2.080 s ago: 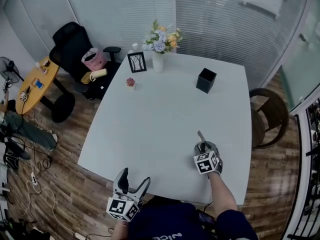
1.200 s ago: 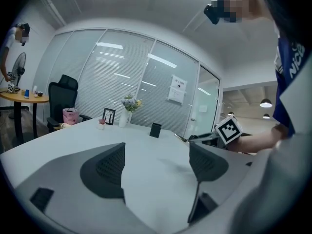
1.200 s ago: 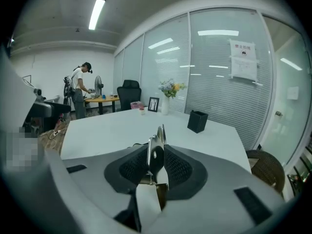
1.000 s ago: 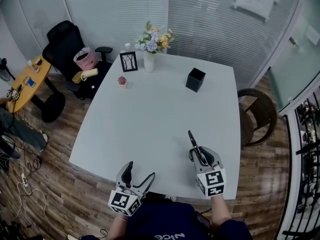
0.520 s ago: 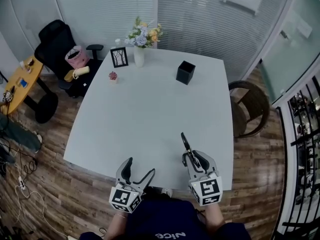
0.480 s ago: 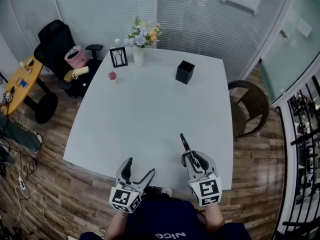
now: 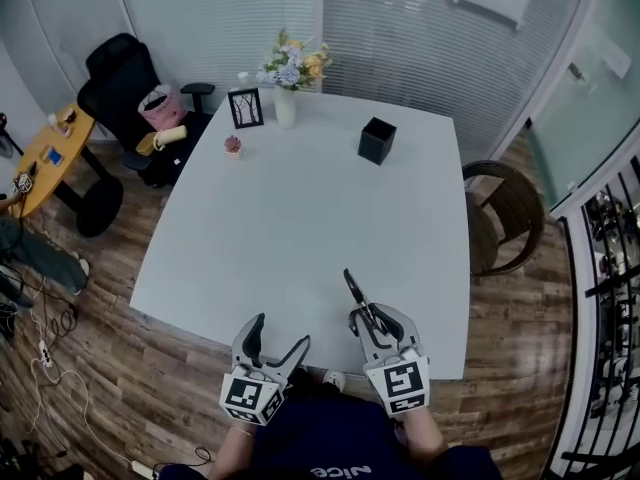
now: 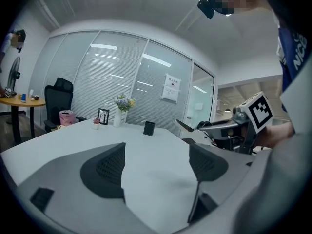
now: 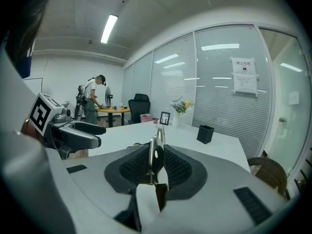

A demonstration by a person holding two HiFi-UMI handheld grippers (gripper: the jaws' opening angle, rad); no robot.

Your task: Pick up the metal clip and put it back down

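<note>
The metal clip (image 7: 355,290) is a slim dark strip that juts forward from my right gripper (image 7: 368,318), which is shut on it above the near part of the white table (image 7: 300,198). In the right gripper view the clip (image 9: 156,152) stands on edge, pinched between the two dark pads (image 9: 134,167). My left gripper (image 7: 275,336) hovers at the table's near edge, open, with nothing between its fingers (image 8: 105,167). The left gripper view shows the right gripper (image 8: 229,128) off to the right, with the clip's tip (image 8: 184,126) pointing left.
A black square holder (image 7: 377,140), a vase of flowers (image 7: 287,83), a small picture frame (image 7: 245,108) and a tiny pink plant (image 7: 232,145) stand at the table's far side. A black office chair (image 7: 125,78) is at the left, a wicker chair (image 7: 505,218) at the right.
My right gripper, still holding the clip, has drifted left and toward the near edge, closer to the left gripper. The left gripper has barely moved.
</note>
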